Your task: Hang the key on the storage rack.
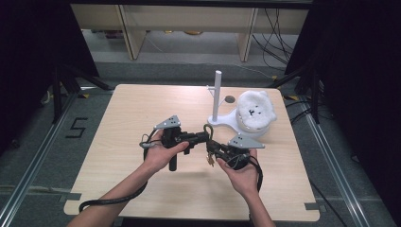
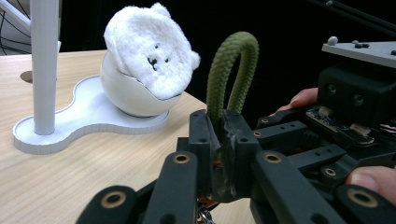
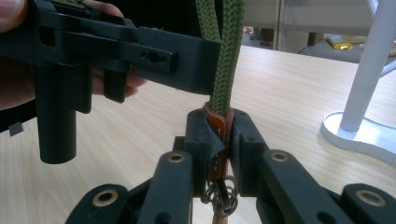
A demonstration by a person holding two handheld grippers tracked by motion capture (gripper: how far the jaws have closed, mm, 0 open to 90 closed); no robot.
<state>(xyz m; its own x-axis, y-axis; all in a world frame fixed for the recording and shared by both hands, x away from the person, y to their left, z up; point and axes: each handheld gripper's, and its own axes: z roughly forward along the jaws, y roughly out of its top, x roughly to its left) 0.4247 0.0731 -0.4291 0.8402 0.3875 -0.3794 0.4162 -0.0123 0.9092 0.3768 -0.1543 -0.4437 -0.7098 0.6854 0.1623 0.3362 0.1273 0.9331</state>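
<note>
under the right gripper (image 3: 219, 135), metal rings (image 3: 219, 193) seemingly dangle.

Both forearms reach in over the table (image 1: 142, 113), hands meeting near its middle. The left gripper (image 1: 204, 137) lies level, pointing toward the other hand, jaws clamped together. The right gripper (image 1: 211, 147) angles in from the opposite side, jaws likewise pressed tight, the tips nearly touching above the table.

A white plush bear (image 1: 255, 110) sits beside a white post stand (image 1: 217, 97).
</note>
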